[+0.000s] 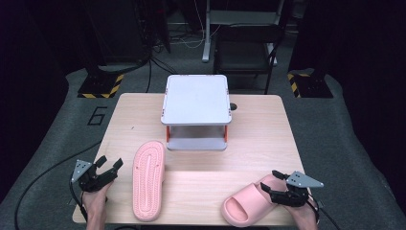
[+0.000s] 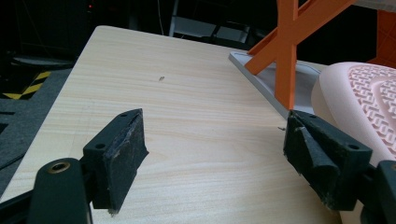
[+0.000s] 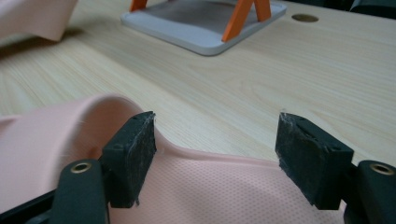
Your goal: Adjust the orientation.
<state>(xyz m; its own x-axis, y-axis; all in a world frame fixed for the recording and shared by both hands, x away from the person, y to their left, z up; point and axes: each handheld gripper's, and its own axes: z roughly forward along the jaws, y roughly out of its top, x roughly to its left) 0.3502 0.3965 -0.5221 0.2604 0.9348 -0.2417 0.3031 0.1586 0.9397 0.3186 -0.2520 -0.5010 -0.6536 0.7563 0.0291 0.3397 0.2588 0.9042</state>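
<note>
Left claw (image 1: pixel 108 165) at near-left corner of surface (image 1: pixel 268 143), jaws spread wide, holding nothing. I see sole-up pink slipper (image 1: pixel 148 179) just beside it. Right claw (image 1: pixel 276 184) also wide open, straddling heel of upright slipper (image 1: pixel 249 203) at near-right edge (contact with pads: cannot tell). Grey shelf rack on orange legs (image 1: pixel 196 111) stands mid-surface, far side.
</note>
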